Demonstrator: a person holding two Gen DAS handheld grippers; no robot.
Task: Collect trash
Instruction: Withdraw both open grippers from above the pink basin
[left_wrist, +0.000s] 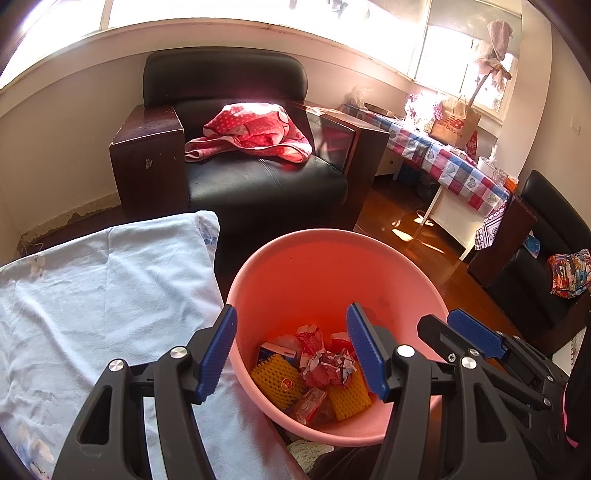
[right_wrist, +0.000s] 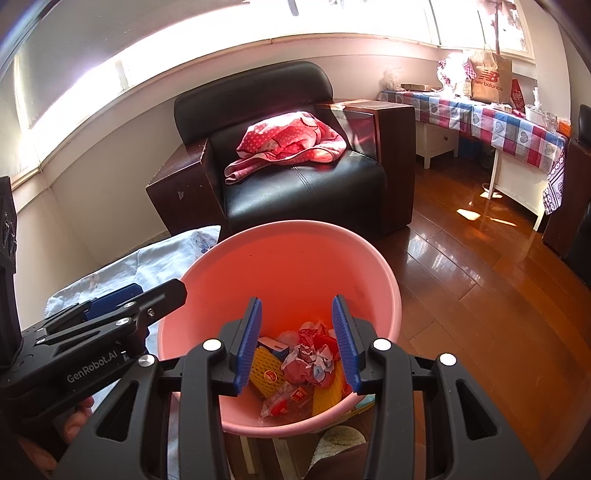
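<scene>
A pink bin (left_wrist: 314, 266) stands on the floor beside a pale blue cloth; it also shows in the right wrist view (right_wrist: 280, 258). Inside lie a crumpled red-and-white wrapper (left_wrist: 325, 365) (right_wrist: 306, 365), yellow foam nets (left_wrist: 275, 380) (right_wrist: 264, 373), a small blue-and-white box (left_wrist: 277, 350) and clear plastic wrap (left_wrist: 310, 404). My left gripper (left_wrist: 291, 354) is open and empty over the bin's near left rim. My right gripper (right_wrist: 297, 347) is open and empty above the bin's middle; it appears at the right of the left wrist view (left_wrist: 476, 332).
A black armchair (left_wrist: 258, 177) with a red dotted cloth (left_wrist: 255, 133) stands behind the bin. The pale blue cloth (left_wrist: 92, 295) covers a surface at left. A checked-cloth table (left_wrist: 450, 166) with a paper bag (left_wrist: 458, 122) stands at right on wood flooring (right_wrist: 480, 295).
</scene>
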